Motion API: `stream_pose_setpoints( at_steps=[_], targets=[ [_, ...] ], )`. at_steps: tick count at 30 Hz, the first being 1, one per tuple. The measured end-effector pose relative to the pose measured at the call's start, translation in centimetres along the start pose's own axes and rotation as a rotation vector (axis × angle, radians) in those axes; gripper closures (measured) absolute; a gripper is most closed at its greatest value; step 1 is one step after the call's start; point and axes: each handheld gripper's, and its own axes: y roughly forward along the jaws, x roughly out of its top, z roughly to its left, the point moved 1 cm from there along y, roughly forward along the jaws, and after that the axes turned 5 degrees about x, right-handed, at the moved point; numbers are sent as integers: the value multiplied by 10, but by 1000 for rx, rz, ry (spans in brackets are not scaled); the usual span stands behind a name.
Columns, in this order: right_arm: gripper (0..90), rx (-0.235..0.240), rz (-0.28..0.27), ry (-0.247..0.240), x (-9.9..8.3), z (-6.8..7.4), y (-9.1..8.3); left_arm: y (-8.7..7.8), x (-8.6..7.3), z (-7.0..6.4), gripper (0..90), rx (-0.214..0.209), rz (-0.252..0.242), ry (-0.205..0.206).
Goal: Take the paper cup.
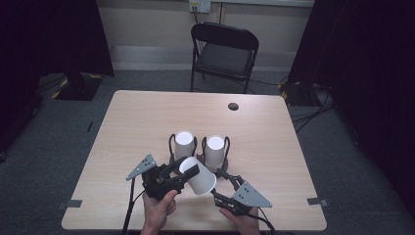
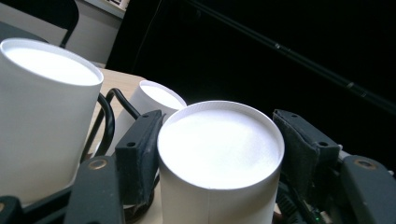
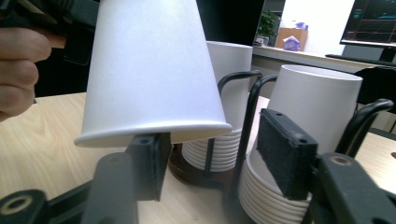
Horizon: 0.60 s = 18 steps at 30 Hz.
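Note:
Two stacks of upside-down white paper cups stand in black wire holders at the table's middle: the left stack (image 1: 184,145) and the right stack (image 1: 215,151). My left gripper (image 1: 188,170) is shut on a single white cup (image 1: 198,177), gripping it near its closed base and holding it tilted just in front of the stacks. In the left gripper view the cup's base (image 2: 219,149) sits between both pads. My right gripper (image 1: 220,185) is open just right of the held cup's rim; in its own view that cup (image 3: 144,70) hangs above its left pad (image 3: 150,163).
A black folding chair (image 1: 225,49) stands beyond the table's far edge. A dark cable hole (image 1: 233,106) sits in the tabletop (image 1: 147,117) at the back right. Dark curtains flank both sides. Cables lie on the floor at the right (image 1: 313,105).

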Motion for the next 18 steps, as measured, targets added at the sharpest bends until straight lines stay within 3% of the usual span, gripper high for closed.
stream_pose_setpoints(
  at_steps=[5, 9, 14, 18],
  targets=[
    [518, 6, -25, -36, 0, 2, 2, 0, -2, 6, 355, -24, 7, -58],
    [557, 14, -45, -54, 1, 2, 4, -2, -1, 2, 355, -24, 16, -46],
    [607, 24, -70, -68, 1, 1, 9, 2, -1, 0, 354, -57, 28, -80],
    [662, 27, -83, -73, 1, -2, 11, 4, -2, -3, 354, -57, 38, -80]
  ],
)
